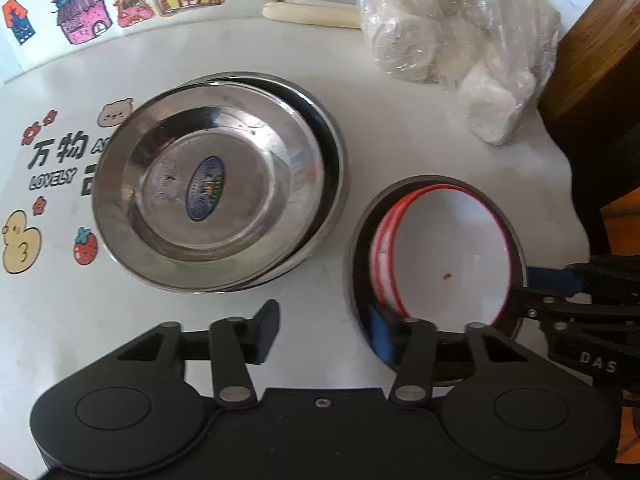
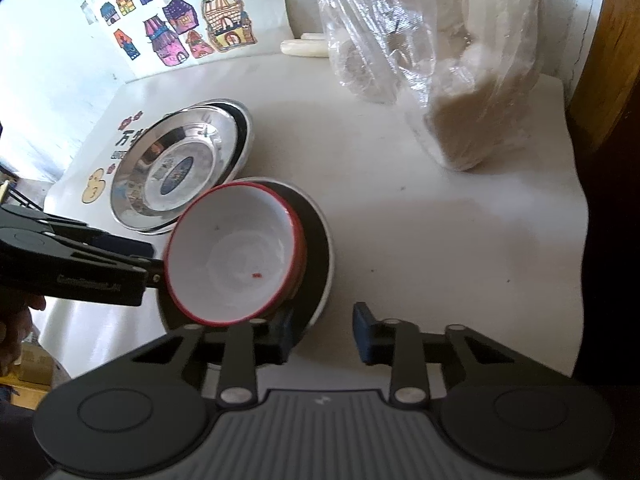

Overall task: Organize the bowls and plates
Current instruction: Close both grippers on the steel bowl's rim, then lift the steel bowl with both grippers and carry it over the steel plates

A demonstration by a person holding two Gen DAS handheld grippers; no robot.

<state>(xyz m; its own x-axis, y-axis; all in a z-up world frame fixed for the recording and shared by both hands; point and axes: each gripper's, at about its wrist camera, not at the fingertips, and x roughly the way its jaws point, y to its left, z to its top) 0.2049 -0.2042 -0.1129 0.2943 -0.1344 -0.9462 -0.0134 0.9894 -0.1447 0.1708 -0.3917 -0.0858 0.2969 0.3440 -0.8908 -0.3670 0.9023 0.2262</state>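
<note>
White tabletop (image 1: 400, 128) here, butted against a pale wall covered in coloured house stickers (image 1: 80, 12). Brown wooden furniture (image 1: 600, 40) fills the upper right of the left wrist view. A clear bag of white rolls (image 1: 452, 52) sits at upper right, with pale sticks (image 1: 312, 12) lying along the wall beside it.

Cartoon decals at the left edge of the table read "万物" and "LOVELY" (image 1: 52, 178). "DAS" shows on the other gripper's arm at lower right. The blue oval label (image 1: 206, 188) in the top steel plate is too small to read.

The steel plates (image 1: 216, 184) are stacked left of centre. Just to their right, the red-rimmed white bowl (image 1: 452, 248) leans tilted in a dark plate (image 1: 360, 240).

The left gripper (image 1: 324, 328) stands released, one finger on bare table, the other blurred inside the dark plate by the bowl. The right gripper (image 2: 324, 332) is unclenched too, straddling the dark plate's edge, its pads pressing nothing visible.
</note>
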